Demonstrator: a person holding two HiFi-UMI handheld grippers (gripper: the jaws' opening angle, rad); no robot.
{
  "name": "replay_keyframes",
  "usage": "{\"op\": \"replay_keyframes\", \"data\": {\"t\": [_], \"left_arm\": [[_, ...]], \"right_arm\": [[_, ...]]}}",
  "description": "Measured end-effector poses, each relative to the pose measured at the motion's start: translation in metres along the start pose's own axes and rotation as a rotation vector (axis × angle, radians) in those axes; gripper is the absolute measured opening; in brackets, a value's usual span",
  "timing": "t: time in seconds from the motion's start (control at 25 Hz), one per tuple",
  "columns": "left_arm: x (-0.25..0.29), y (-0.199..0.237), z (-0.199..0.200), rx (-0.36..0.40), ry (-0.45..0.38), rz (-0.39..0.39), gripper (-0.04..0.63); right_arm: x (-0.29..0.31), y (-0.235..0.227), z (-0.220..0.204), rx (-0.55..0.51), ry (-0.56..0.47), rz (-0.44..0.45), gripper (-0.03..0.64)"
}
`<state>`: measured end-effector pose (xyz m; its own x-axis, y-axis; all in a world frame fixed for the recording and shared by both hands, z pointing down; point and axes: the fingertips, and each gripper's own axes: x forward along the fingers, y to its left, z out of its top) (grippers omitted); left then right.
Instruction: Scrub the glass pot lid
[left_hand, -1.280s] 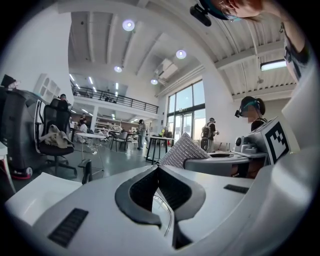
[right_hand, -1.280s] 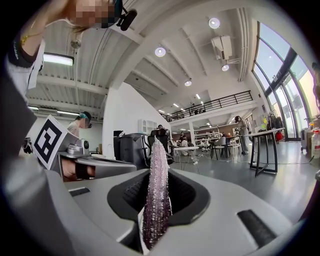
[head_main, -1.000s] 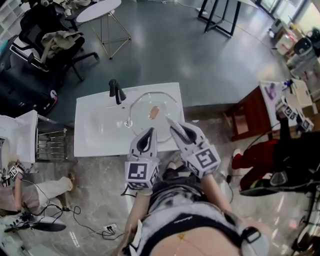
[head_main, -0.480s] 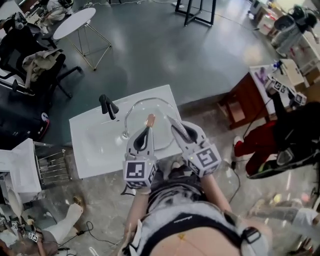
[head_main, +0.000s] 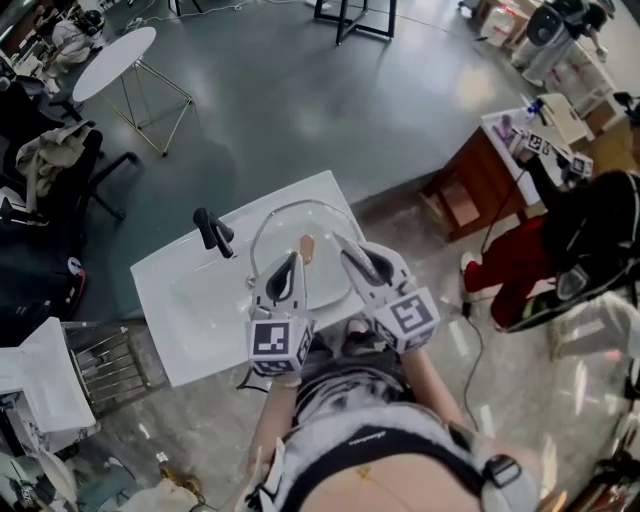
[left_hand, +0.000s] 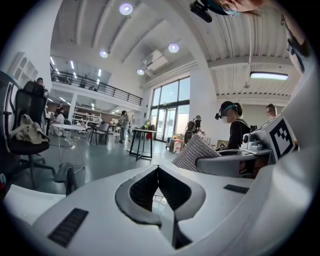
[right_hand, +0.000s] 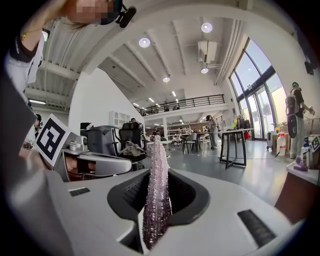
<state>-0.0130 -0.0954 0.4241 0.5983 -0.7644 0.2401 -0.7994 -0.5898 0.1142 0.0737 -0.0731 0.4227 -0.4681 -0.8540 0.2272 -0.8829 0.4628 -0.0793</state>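
Observation:
The glass pot lid (head_main: 285, 222) lies flat on the white sink (head_main: 190, 300), its brownish knob (head_main: 307, 247) up. My left gripper (head_main: 293, 259) is shut and empty, and its tip is over the lid's near part, just left of the knob. In the left gripper view its jaws (left_hand: 158, 170) meet with nothing between them. My right gripper (head_main: 341, 241) is shut on a glittery silver scrub pad (right_hand: 156, 185), which stands up thin between the pads. Its tip is over the lid's right side. Whether either gripper touches the glass I cannot tell.
A black faucet (head_main: 213, 232) stands at the sink's far left. A wire rack (head_main: 100, 365) is left of the sink. A round white table (head_main: 112, 50) and a black chair (head_main: 50, 150) stand beyond it. A wooden table (head_main: 470, 190) and a person (head_main: 570, 250) are to the right.
Both grippers have crept forward over the sink, so their tips now overlap the lid's near part. The head view has swung, so the sink sits turned and lower left.

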Motion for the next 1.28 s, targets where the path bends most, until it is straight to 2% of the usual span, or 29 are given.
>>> {"op": "replay_keyframes", "data": {"t": [0.48,0.64,0.84,1.16,1.28], "left_arm": [[0.017,0.033,-0.020,0.022,0.036,-0.123,0.003],[0.023,0.036,-0.032,0.014,0.061,-0.135,0.006],[0.033,0.032,-0.040,0.007,0.080,-0.127,0.006],[0.049,0.030,-0.042,-0.013,0.096,-0.059,0.008],[0.058,0.029,-0.054,-0.017,0.119,-0.047,0.032]], "right_arm": [[0.030,0.006,-0.012,-0.016,0.036,-0.138,0.083],[0.035,0.002,-0.015,-0.036,0.057,-0.155,0.083],[0.043,-0.010,-0.017,-0.033,0.075,-0.135,0.083],[0.062,-0.024,-0.021,-0.026,0.110,-0.036,0.083],[0.067,-0.030,-0.031,-0.034,0.134,-0.017,0.083]]}}
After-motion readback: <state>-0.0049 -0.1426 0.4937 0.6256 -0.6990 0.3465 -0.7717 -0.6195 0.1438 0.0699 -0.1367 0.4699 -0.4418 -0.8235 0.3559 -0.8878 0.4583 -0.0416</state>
